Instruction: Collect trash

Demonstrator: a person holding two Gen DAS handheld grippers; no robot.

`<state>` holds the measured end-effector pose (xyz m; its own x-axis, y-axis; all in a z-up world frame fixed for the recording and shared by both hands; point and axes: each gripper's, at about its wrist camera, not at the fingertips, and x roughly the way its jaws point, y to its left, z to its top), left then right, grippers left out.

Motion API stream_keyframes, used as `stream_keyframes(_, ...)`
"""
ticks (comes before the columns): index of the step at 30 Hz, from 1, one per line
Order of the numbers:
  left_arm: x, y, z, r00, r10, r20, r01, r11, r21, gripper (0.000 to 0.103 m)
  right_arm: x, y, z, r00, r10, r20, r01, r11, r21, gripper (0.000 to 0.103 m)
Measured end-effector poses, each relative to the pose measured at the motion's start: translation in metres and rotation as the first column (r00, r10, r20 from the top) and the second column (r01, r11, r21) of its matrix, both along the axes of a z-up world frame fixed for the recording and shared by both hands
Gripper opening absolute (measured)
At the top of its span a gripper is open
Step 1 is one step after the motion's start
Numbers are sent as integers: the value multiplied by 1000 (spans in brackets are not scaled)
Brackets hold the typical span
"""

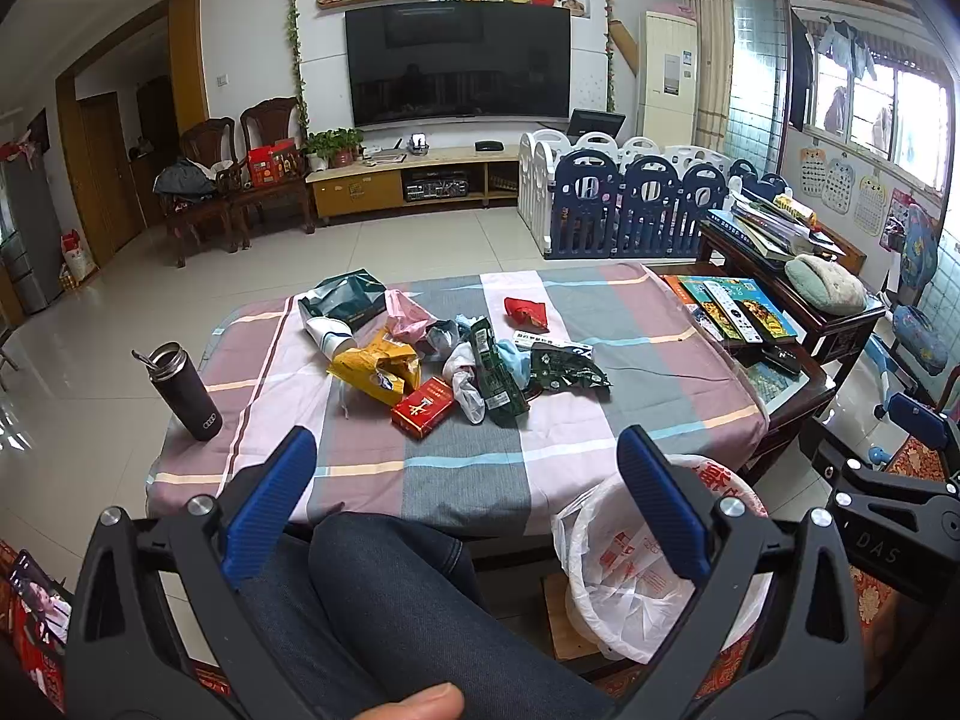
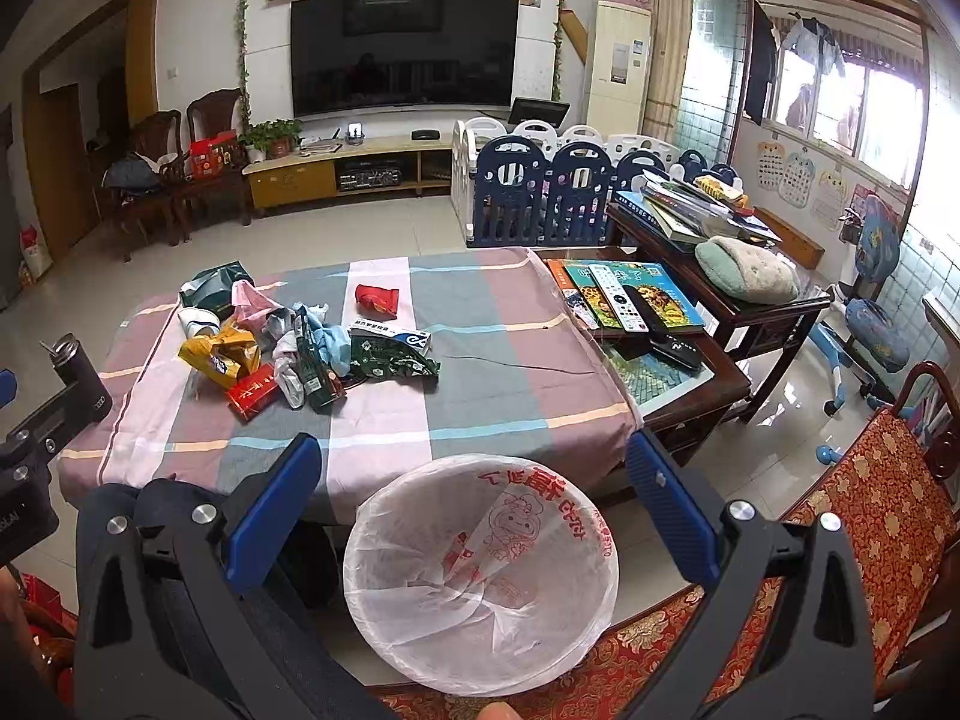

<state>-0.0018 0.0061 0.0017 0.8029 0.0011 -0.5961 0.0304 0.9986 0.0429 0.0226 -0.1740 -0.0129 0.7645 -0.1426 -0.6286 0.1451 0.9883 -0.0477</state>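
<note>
Blue ribbed tool (image 2: 471, 468) pads — round, plastic-lined bin (image 2: 480, 576) below.

Four Audi rings mark the dark flask (image 1: 186, 391) — "DAS" on the right hand-held gripper (image 1: 870, 546).

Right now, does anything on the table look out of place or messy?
Yes. Crumpled wrappers, a red box and a yellow bag lie heaped on the table, none yet in the lined bin. A flask stands upright at the table's left edge.
</note>
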Motion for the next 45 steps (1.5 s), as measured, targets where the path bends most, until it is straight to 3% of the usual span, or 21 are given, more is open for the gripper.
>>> stream_keyframes(45, 3, -3, -5, 1000, 2, -12, -2, 1000, -3, 100, -1, 13, -9, 1000, 2, -8, -3, 1000, -21, 100)
